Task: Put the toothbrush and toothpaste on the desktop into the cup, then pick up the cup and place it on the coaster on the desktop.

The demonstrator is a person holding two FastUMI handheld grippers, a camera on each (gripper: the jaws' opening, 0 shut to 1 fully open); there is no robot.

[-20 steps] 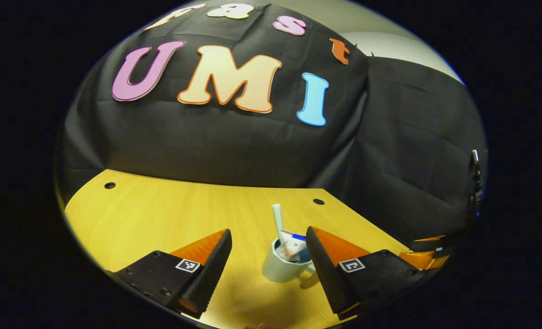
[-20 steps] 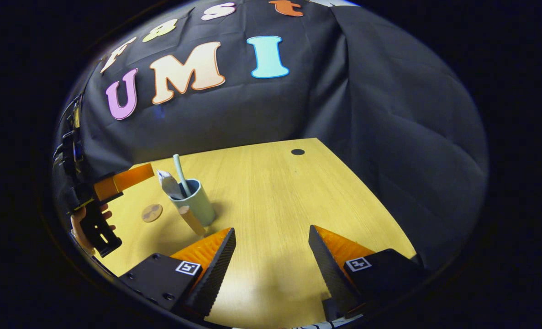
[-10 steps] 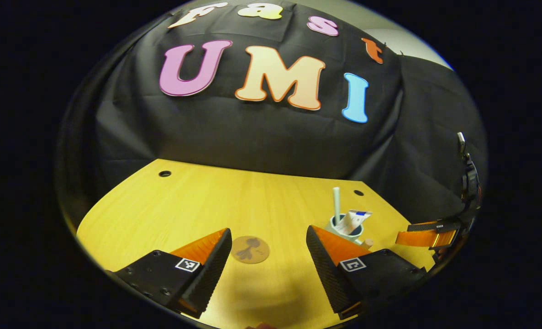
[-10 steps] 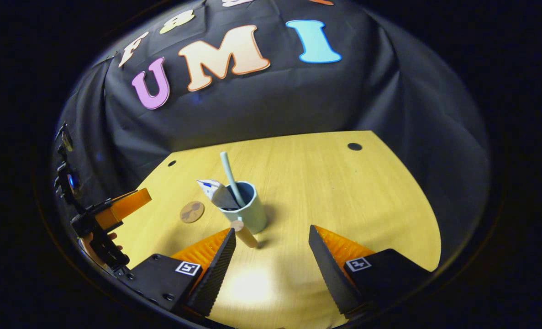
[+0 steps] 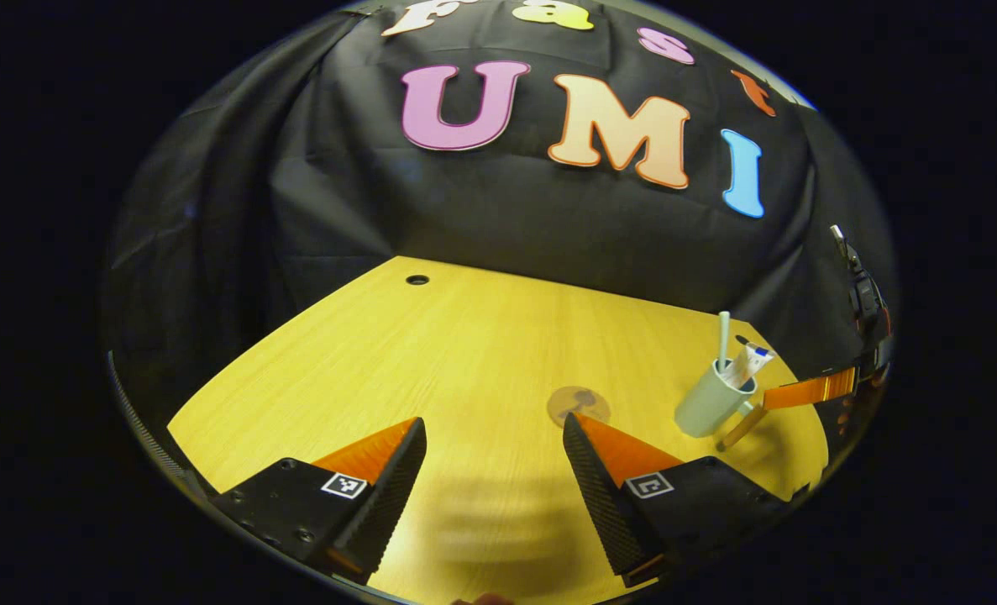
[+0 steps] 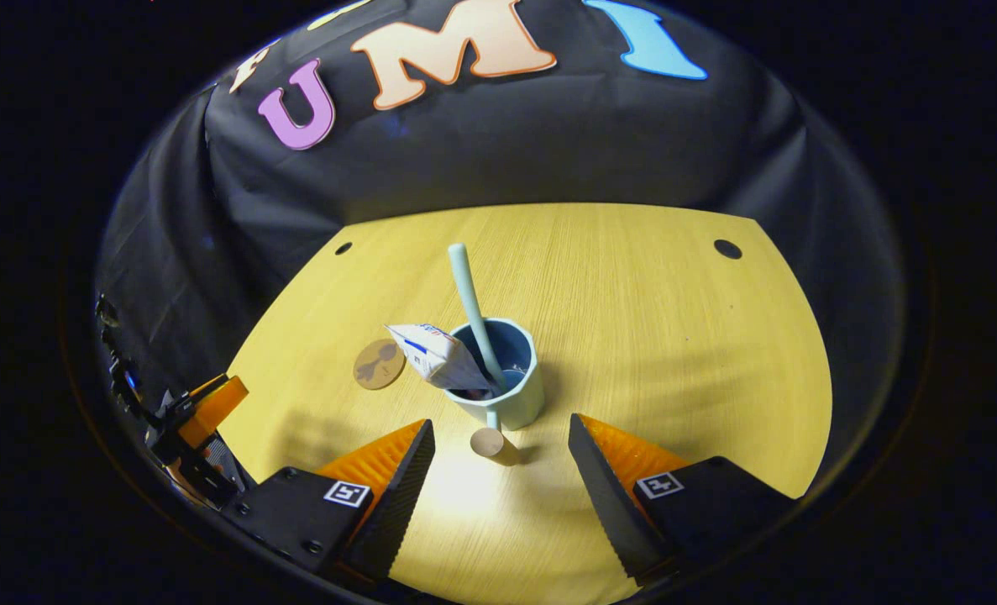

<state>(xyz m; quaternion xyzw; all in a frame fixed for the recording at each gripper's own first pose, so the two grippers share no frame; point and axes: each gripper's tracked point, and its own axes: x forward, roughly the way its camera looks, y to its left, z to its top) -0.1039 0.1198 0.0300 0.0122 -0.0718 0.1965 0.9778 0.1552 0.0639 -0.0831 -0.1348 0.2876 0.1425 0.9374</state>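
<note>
Grippers: 2, right gripper (image 6: 498,458) and left gripper (image 5: 491,466), both spread, holding nothing. Cup (image 6: 511,395): 1, on desktop (image 6: 658,336), containing 1 toothbrush (image 6: 474,307) and 1 toothpaste (image 6: 439,357). Coaster (image 6: 379,364): 1, near cup.

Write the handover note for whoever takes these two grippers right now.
Left gripper: open, empty, over the desktop near the coaster.
Right gripper: open, empty, lined up on the cup, with the cup's wooden handle pointing between its fingers, untouched.
Toothbrush and toothpaste stand in the cup: done.
The cup sits on the desktop beside the coaster, not on it.
Left to do: grip the cup, lift it and set it on the coaster.
</note>
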